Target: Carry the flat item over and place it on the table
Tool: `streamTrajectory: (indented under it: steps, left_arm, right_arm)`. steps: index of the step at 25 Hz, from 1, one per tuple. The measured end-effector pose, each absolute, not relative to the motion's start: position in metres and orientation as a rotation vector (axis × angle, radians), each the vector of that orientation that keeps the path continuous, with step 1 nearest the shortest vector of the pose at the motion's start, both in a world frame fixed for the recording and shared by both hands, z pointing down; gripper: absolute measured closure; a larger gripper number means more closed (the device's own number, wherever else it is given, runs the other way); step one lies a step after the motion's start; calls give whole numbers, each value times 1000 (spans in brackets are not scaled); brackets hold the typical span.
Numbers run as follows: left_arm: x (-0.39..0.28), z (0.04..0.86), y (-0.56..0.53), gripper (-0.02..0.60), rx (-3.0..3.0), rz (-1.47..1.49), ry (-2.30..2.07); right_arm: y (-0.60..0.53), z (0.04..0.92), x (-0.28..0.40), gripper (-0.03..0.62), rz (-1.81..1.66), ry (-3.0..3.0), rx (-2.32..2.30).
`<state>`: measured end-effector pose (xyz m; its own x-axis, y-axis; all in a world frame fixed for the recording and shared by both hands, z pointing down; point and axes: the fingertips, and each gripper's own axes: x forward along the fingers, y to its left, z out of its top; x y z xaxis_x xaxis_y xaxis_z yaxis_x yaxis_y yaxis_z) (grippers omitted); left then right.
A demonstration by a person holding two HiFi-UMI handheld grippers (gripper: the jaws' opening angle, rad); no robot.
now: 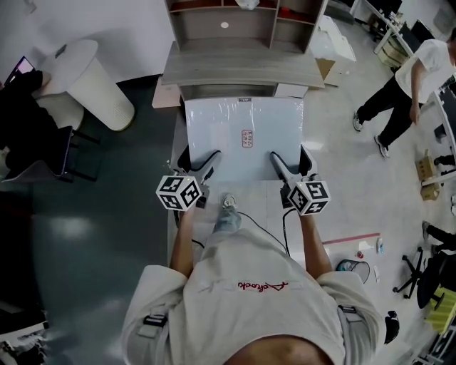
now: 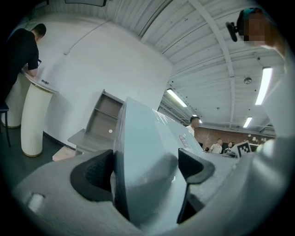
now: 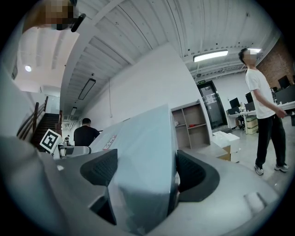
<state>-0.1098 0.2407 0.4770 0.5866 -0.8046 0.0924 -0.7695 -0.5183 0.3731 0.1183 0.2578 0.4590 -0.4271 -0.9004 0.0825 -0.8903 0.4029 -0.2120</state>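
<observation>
Flat panel carried level toward the grey bench, 1 hand-held gripper at each near corner.

The left hand-held gripper [image 1: 205, 161] and the right hand-held gripper [image 1: 283, 164] each have their jaws closed onto the near edge of the flat panel [image 1: 244, 128], dark ribbed pads pressing on its top and bottom faces. The 2 grips sit well apart, probably so the wide sheet stays level and does not twist. The panel is thin, rigid and rectangular, pale blue-white under a glossy film that wrinkles at the edges, with a small red-printed label [image 1: 247, 138] near its middle. It is held in front of the person, its far edge close to the bench [image 1: 242, 71], a matte grey top with a shelf unit [image 1: 242, 21] at its far side. Setting it down judged not yet done.
</observation>
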Motion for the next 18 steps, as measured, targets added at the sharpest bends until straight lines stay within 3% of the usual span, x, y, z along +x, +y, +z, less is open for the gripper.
streamTrajectory:
  steps: [18]
  left_arm:
    - [-137, 461, 17, 133, 2445, -137, -1260]
  right_arm:
    - [36, 442, 91, 189, -338, 2588, -1663]
